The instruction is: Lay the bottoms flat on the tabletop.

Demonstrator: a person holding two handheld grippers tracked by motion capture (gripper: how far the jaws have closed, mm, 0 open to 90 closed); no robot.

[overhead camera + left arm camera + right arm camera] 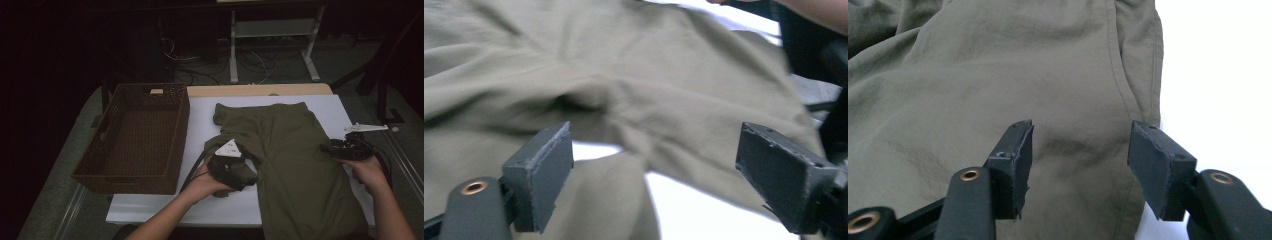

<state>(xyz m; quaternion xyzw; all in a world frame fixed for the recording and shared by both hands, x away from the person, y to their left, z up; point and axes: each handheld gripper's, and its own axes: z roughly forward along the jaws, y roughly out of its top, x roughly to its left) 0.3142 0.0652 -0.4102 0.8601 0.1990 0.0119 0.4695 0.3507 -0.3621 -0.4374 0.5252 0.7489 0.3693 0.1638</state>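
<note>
An olive-green garment (295, 160) lies spread on the white table (200, 112), its lower end hanging over the near edge. My left gripper (247, 175) rests at the garment's folded left edge. In the left gripper view its jaws (654, 137) stand wide open, with rumpled cloth (634, 90) beyond them and nothing pinched. My right gripper (327, 148) sits at the garment's right edge, pointing left. In the right gripper view its jaws (1080, 132) stand apart over flat cloth (998, 75) beside a side seam, the pads not pressing on it.
A dark wicker basket (125, 176) stands on the table's left part, close to the garment. A wooden strip (260, 90) runs along the table's far edge. Beyond it are a white frame's legs (312, 60) and floor cables. The person's right hand (819, 15) appears in the left gripper view.
</note>
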